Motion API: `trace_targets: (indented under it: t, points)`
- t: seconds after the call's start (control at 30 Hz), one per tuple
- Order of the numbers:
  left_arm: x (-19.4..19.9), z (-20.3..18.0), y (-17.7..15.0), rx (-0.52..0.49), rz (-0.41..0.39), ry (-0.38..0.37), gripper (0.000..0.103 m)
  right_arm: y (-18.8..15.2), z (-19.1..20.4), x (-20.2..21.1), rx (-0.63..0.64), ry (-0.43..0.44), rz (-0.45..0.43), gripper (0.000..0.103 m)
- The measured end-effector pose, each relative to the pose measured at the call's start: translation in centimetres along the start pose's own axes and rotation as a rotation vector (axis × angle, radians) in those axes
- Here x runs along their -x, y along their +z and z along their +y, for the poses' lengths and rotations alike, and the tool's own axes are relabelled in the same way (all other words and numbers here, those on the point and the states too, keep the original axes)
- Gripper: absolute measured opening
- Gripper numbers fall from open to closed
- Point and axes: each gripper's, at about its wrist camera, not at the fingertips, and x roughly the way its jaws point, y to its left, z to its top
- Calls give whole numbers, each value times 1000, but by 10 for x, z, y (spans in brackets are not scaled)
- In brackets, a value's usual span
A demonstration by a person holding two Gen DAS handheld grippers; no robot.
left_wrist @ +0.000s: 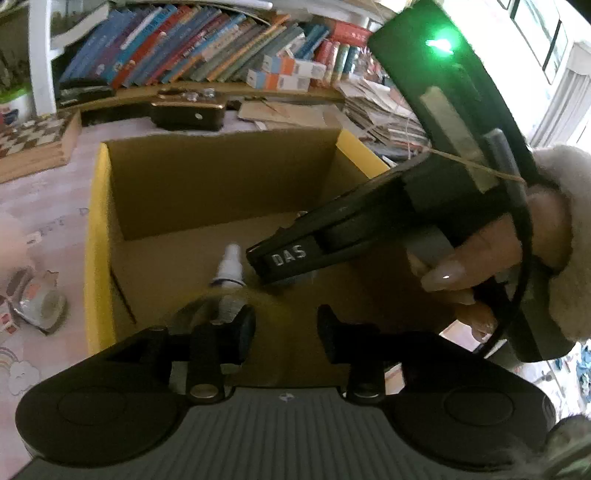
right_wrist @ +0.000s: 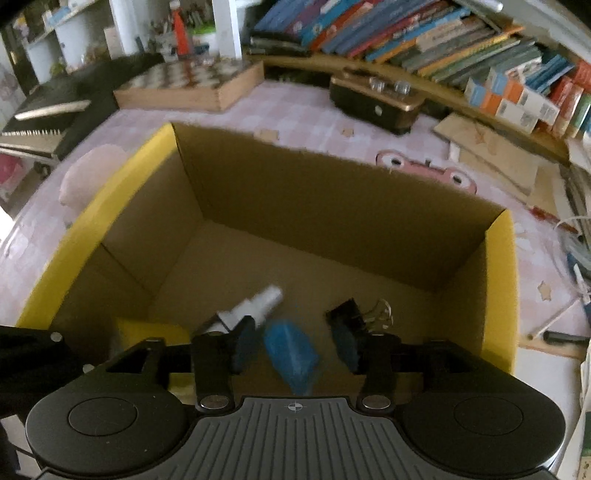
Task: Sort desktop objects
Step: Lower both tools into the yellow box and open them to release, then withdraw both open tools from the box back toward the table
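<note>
A pink patterned desk mat (right_wrist: 295, 110) backs onto a long shelf of leaning books (right_wrist: 424, 33), with a chessboard box (right_wrist: 192, 86) at the far left and loose cardboard scraps on the right. In the middle stands an open cardboard box (right_wrist: 498, 288) with yellow flaps, and both grippers point down into it. The right gripper (right_wrist: 295, 343) has its jaws parted; a blue, blurred object (right_wrist: 291, 354) sits between them with gaps on either side, so it looks released rather than held. The left gripper (left_wrist: 286, 323) is likewise partly open with nothing gripped. On the box floor lie a small white spray bottle (right_wrist: 255, 306) at the near left and a black binder clip (right_wrist: 351, 312) near the middle. The main risk, as I judge it, is collision: in the left wrist view the right gripper's body (left_wrist: 288, 254) crosses just beyond the left fingertips, so lifting both out together could knock them or drag the box. The near wall is close under both tools, and the side flaps narrow the way sideways. Straight up is open, and the far half of the box floor is free.
</note>
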Motion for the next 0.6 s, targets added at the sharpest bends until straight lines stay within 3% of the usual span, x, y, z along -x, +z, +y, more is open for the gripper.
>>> trace_targets:
  t: [0.07, 0.27, 0.33, 0.43, 0.6]
  points:
    - [7, -2, 0, -11, -27, 3, 53, -1, -1, 7, -6, -1, -34, 54]
    - [35, -15, 3, -67, -138, 41, 74, -10, -4, 41, -56, -30, -182, 60]
    - [48, -20, 2, -86, -190, 73, 77, -17, -2, 56, -61, -60, -246, 67]
    - [66, -21, -1, -87, -248, 102, 83, -29, 0, 79, -70, -95, -344, 70]
    - [94, -19, -10, -53, -313, 123, 88, -50, -3, 105, -125, -144, -432, 76]
